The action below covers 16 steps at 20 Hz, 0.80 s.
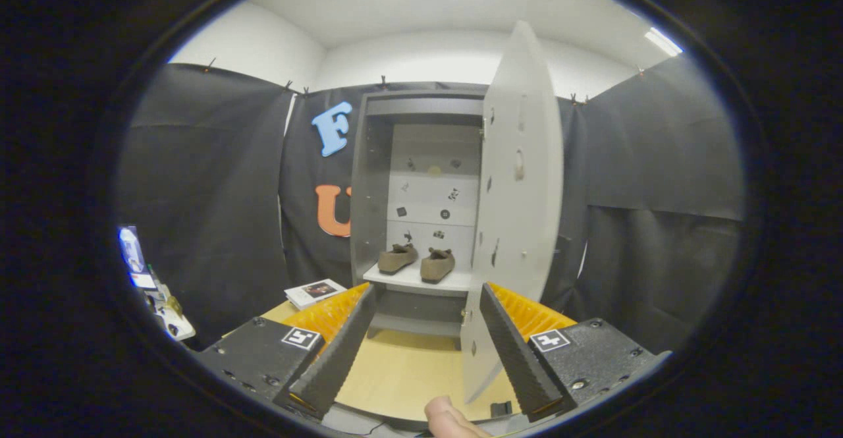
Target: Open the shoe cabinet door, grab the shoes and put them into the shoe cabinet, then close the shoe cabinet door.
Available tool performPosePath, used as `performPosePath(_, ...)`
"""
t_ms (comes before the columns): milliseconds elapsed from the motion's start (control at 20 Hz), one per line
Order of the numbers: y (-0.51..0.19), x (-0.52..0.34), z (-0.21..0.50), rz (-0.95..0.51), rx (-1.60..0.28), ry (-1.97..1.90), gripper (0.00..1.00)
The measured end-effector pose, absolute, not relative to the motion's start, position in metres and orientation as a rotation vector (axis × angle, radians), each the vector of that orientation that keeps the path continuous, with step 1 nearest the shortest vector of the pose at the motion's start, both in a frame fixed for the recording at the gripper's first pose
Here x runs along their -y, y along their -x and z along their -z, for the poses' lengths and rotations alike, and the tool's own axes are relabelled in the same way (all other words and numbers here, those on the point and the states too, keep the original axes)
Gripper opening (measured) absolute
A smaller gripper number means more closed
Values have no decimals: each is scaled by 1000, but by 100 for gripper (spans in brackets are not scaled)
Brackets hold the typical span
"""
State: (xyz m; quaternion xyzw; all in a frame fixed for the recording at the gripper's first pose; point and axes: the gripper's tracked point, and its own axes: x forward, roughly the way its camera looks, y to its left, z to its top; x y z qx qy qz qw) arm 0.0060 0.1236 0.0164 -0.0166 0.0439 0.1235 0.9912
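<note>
The grey shoe cabinet (372,188) stands ahead with its pale door (520,214) swung open toward me on the right side. Two brown shoes (398,258) (437,265) sit side by side on the cabinet's white middle shelf (454,282), beyond the fingers. My gripper (427,329) is open, with nothing between its fingers. The right finger (510,346) is close to the door's lower edge; whether it touches cannot be told. A fingertip of a person (448,418) shows at the bottom between the fingers.
A light wooden tabletop (408,372) runs from the fingers to the cabinet base. A small booklet (315,292) lies on it left of the cabinet. A cluttered stand with a lit screen (135,253) is far left. Black cloth walls surround the booth.
</note>
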Motion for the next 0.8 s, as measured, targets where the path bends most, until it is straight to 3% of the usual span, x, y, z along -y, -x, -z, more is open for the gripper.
performPosePath(400,6,20,-25,-137,-40,-20,100)
performPosePath(800,-77,149,1,-90,-66,-9,100)
